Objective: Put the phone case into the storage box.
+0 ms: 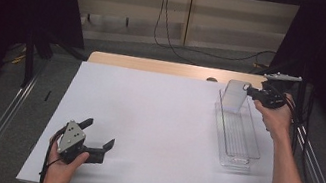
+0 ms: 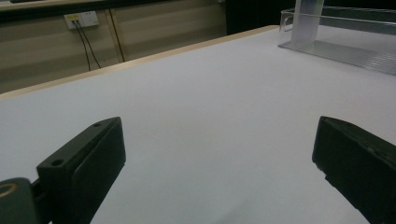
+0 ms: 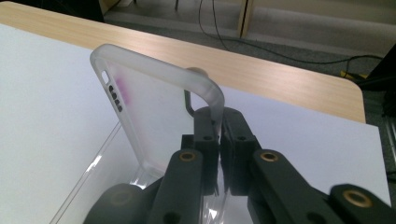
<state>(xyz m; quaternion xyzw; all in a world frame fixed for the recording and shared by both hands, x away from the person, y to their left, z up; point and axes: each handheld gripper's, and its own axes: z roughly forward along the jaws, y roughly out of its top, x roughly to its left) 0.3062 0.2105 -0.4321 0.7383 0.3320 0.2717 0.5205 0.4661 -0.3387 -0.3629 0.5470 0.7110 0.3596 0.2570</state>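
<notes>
The phone case (image 3: 154, 112) is a translucent, frosted shell with rounded corners, a row of small dark holes and a slot cut near one corner, and a faint pink tint behind its back. It stands upright, its lower end down inside a long clear plastic tray (image 1: 242, 146) that reaches from just under the right gripper (image 1: 252, 92) back toward the person. That gripper's jaws are pressed together on one side rim of the case, near its upper corner, so the case rises directly ahead of the jaws and spreads away to their left in the right gripper view. The left gripper (image 1: 99, 136) rests well apart from the case, low over the white table cover (image 1: 156, 120), its jaws spread wide with nothing between them; from it, the tray and case appear far ahead and off to the right.
</notes>
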